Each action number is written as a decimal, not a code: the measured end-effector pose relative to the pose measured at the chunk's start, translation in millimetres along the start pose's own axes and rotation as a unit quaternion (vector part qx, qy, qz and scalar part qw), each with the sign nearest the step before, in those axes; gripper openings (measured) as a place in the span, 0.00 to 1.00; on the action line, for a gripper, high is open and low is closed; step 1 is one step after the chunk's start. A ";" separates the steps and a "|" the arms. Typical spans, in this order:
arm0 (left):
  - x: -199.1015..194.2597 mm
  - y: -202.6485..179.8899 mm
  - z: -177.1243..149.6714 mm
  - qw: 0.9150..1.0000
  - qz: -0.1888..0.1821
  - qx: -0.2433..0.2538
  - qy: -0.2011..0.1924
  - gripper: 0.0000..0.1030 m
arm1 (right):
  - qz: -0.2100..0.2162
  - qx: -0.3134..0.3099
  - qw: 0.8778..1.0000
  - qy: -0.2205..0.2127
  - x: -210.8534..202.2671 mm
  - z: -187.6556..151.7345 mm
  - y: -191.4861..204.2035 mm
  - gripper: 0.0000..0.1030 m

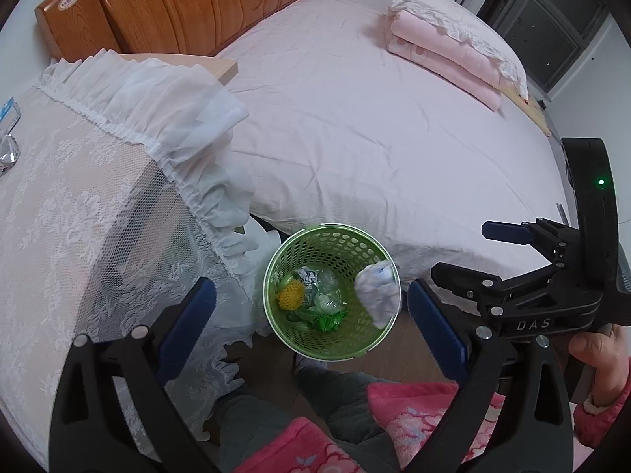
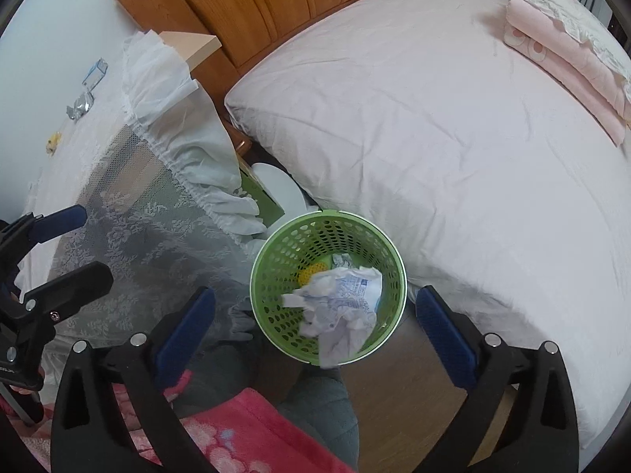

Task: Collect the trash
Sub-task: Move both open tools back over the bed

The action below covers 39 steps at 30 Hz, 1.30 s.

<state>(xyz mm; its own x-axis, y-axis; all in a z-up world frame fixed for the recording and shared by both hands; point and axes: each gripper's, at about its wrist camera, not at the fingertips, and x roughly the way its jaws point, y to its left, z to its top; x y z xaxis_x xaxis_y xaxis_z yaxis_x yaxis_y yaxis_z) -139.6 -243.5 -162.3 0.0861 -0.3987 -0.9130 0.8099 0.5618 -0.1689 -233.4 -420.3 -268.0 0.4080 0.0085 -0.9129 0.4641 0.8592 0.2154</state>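
A green perforated waste basket (image 1: 290, 260) stands on the floor between the bed and the lace-covered table; it also shows in the right wrist view (image 2: 276, 260). A crumpled white paper (image 2: 339, 299) is in the air at the basket's mouth, touching neither gripper; it shows near the rim in the left wrist view (image 1: 376, 287). A yellow net wad (image 1: 290, 295), green wrappers (image 1: 325, 320) and other scraps lie inside. My left gripper (image 1: 311, 315) is open and empty above the basket. My right gripper (image 2: 315, 317) is open and empty above it.
On the lace-covered table (image 2: 63, 165) lie a silver wrapper (image 2: 80, 105), a small blue-white box (image 2: 94, 74) and a yellow scrap (image 2: 53, 142). The bed (image 2: 453, 126) carries folded pink blankets (image 2: 560, 43). The person's legs and a pink garment (image 2: 236, 433) are below.
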 end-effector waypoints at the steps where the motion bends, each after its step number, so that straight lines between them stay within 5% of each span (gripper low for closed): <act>1: -0.7 2.6 -0.2 1.000 0.003 -0.003 0.000 0.91 | 0.000 0.000 1.000 0.001 1.7 0.2 -0.1 0.98; 11: -12.8 27.3 -3.4 0.999 0.032 -0.025 -0.009 0.91 | 0.007 -0.004 1.000 0.010 10.9 13.2 12.9 0.98; 17: -40.4 63.2 -6.2 0.993 0.086 -0.063 -0.042 0.92 | 0.024 -0.027 0.999 -0.008 6.9 34.2 42.4 0.98; 33: -129.1 230.4 -49.9 0.949 0.178 -0.239 -0.101 0.92 | 0.113 -0.184 0.976 -0.036 10.8 97.9 214.9 0.98; 39: -150.6 288.9 -64.6 0.935 0.210 -0.262 -0.114 0.93 | 0.124 -0.295 0.946 -0.055 8.7 121.4 296.6 0.98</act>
<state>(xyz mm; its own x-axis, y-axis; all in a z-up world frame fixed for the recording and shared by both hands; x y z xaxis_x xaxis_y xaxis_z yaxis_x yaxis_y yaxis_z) 43.9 25.6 -97.6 0.5028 -0.1736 -0.8468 0.2863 0.9578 -0.0264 3.2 -227.5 -170.0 0.5416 0.2226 -0.8106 -0.1637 0.9738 0.1580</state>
